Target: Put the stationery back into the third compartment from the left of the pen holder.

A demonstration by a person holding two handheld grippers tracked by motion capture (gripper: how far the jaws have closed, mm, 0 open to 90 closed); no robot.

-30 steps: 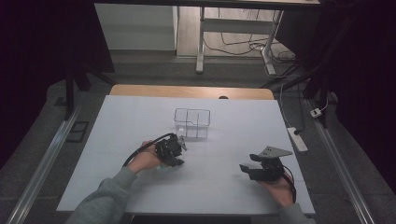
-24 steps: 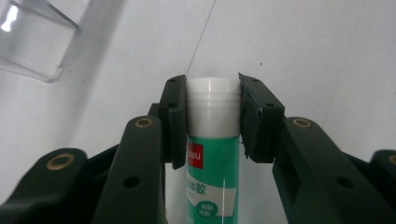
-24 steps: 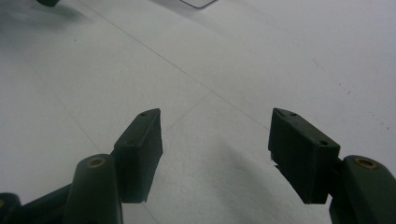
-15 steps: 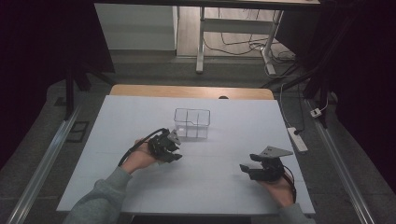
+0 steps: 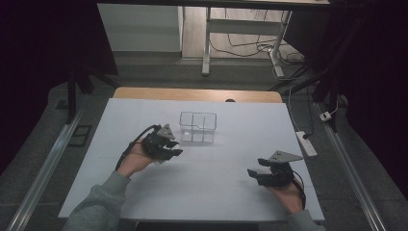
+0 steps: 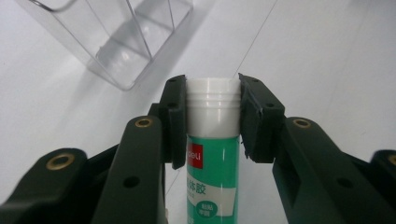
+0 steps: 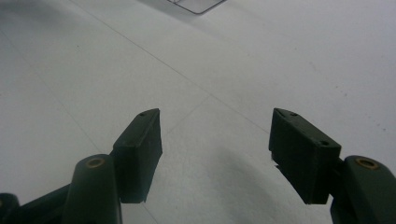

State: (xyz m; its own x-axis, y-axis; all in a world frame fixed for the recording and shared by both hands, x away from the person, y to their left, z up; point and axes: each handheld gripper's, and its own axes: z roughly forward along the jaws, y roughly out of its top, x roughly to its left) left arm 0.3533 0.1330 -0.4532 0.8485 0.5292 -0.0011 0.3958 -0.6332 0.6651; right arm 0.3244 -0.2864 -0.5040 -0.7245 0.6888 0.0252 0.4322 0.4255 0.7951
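At the near edge of the white table (image 5: 207, 192), the right gripper (image 5: 260, 174) sits low over the bare surface in a person's hand, its black jaws spread wide with nothing between them; the right gripper view shows only white tabletop in the gap between the two pads (image 7: 140, 149).

Farther in and to the left, the left gripper (image 5: 169, 150), carried by a hand (image 5: 137, 159) emerging from a grey sleeve (image 5: 98, 207), is clenched on a green glue stick with a white ribbed cap (image 6: 213, 140). In the left gripper view the pads press on either side of the cap, the green printed body running back toward the camera between the jaws. The stick is lifted off the table and held just short of the container, not inside it.

Just beyond the left gripper stands a clear plastic box divided into compartments (image 5: 197, 127), upright near the middle of the table. Its thin inner walls show in both the high view and the left gripper view (image 6: 116, 42), and the compartments that can be seen appear to hold nothing; the white tabletop reads straight through the transparent floor.

Behind the white surface runs a strip of wooden table edge (image 5: 197, 94), and past it a dark floor with a white power strip (image 5: 306, 143) lying to the right.
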